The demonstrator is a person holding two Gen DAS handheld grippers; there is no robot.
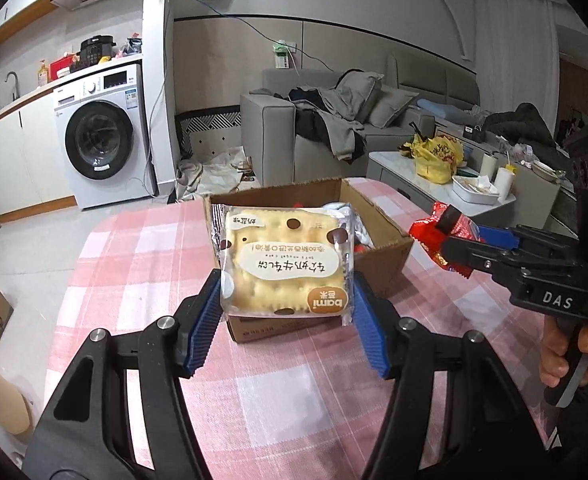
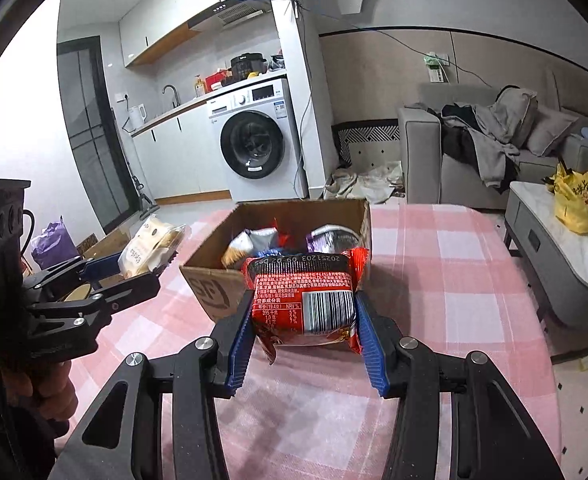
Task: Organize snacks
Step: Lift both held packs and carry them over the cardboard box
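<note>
A: We had a snack in each tool. The left gripper was clenched on the cracker packet, its pads pressing both side edges, and the packet hung clear above the near wall of the cardboard box.

B: And the right gripper was clamped on the red packet, barcode side toward us, held up just in front of the same box. Neither packet touched the table.

A: Progress, as we judged it: partly done. Several wrapped snacks lay inside the box, silver and purple among them; we could not count them. We could not tell whether our two were meant for it or came out of it.

B: What was left, we guessed, was to set these two down in their places and deal with whatever remained.

A: Surface: a table under a pink checked cloth, nothing else on it near the box.

B: Room beyond: washing machine under a kitchen counter, grey sofa heaped with clothes, a low table carrying a yellow bag.
</note>
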